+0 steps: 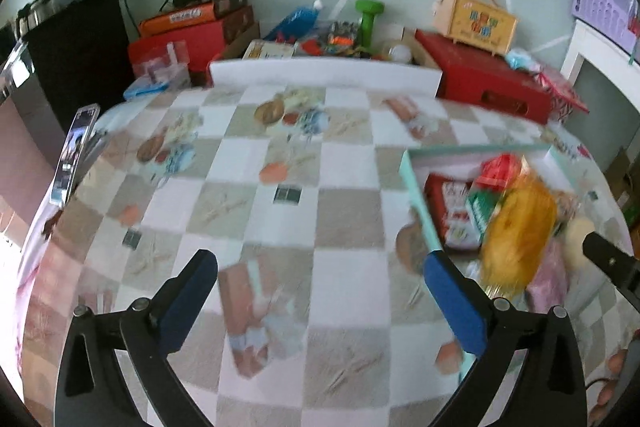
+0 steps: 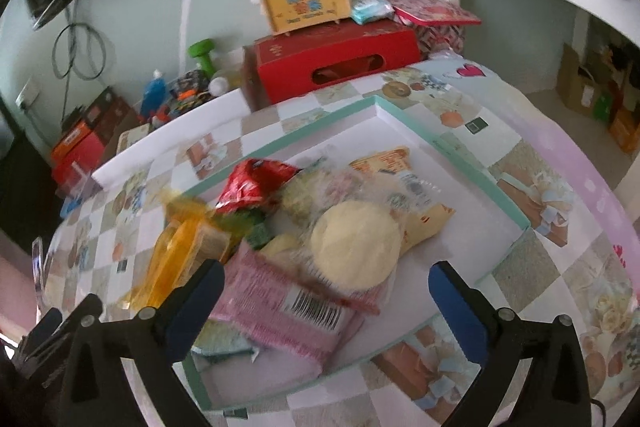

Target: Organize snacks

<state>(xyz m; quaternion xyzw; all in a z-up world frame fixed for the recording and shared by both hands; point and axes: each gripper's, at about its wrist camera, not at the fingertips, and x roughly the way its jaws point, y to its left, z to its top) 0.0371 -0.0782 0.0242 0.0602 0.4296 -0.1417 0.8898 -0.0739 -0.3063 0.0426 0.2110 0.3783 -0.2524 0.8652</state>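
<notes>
While the left gripper [image 1: 320, 291] hangs spread and empty over bare tablecloth [image 1: 344, 219], the right gripper [image 2: 326, 301], jaws apart, is nearer, with the pink packet [image 2: 280, 311] lying crosswise between its fingers in the tray [image 2: 500, 187].

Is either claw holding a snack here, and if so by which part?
Nothing is held. The left claw is open over bare tablecloth; the right claw is open above the snacks in the tray.
</notes>
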